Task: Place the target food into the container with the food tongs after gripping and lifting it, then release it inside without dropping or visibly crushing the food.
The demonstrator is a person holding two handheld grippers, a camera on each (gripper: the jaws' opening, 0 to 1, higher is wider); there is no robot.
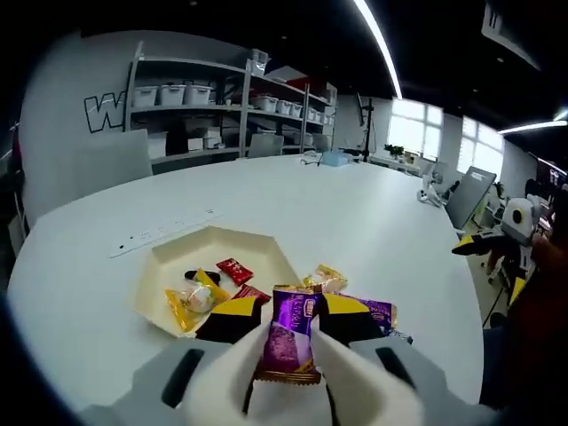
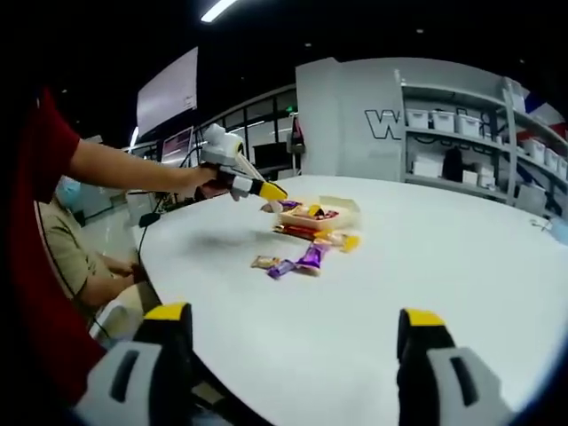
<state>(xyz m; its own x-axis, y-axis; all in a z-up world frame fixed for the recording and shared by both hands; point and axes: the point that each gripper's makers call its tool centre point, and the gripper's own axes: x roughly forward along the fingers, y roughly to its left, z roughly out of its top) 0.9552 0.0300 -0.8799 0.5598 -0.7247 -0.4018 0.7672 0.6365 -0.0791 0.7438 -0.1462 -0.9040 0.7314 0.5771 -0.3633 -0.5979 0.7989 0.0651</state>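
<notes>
My left gripper (image 1: 293, 319) is shut on a purple snack packet (image 1: 291, 342), which hangs upright between the yellow-tipped jaws just off the near right side of the cream tray (image 1: 177, 250). The tray holds a red packet (image 1: 234, 271), a yellow one (image 1: 191, 302) and a few more. In the right gripper view a hand holds the left gripper (image 2: 266, 191) beside the tray (image 2: 348, 206), the purple packet (image 2: 289, 205) at its tip. My right gripper (image 2: 293, 333) is open and empty, low over the near table edge, far from the tray.
Loose packets lie on the white table (image 2: 426, 266) outside the tray: gold (image 1: 325, 279), purple (image 1: 379, 312), and several more (image 2: 302, 259). A seated person (image 2: 67, 248) is at the left. Shelving (image 1: 222, 111) stands beyond the table. A power strip (image 1: 160, 232) lies behind the tray.
</notes>
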